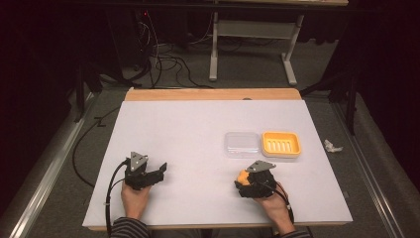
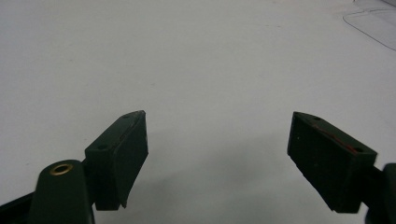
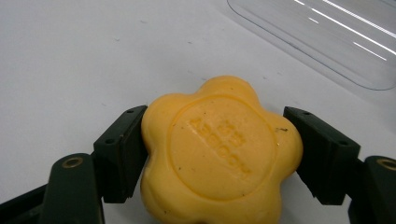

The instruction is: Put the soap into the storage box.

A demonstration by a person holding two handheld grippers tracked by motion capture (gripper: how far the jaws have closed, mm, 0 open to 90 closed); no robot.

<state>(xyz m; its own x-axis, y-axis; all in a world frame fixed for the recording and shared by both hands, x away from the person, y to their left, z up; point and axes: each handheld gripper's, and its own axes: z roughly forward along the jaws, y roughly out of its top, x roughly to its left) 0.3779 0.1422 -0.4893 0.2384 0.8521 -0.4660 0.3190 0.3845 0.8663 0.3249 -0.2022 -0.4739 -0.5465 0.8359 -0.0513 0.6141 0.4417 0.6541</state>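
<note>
The right gripper point(image 3: 215, 154) grasps a flower-shaped yellow soap bar point(image 3: 217, 151), both jaws pressed against its opposite sides, low over the white table point(image 1: 198, 134) just in front of the clear plastic lid point(image 1: 241, 144) and yellow soap dish point(image 1: 281, 144). The left gripper point(image 2: 217, 158) hangs released, jaws spread wide over bare table.

Bright, even overhead light on white table point(image 1: 198, 129); dark surroundings, soft shadows under jaws, glare streaks on clear lid point(image 3: 327, 37), slightly soft focus.
</note>
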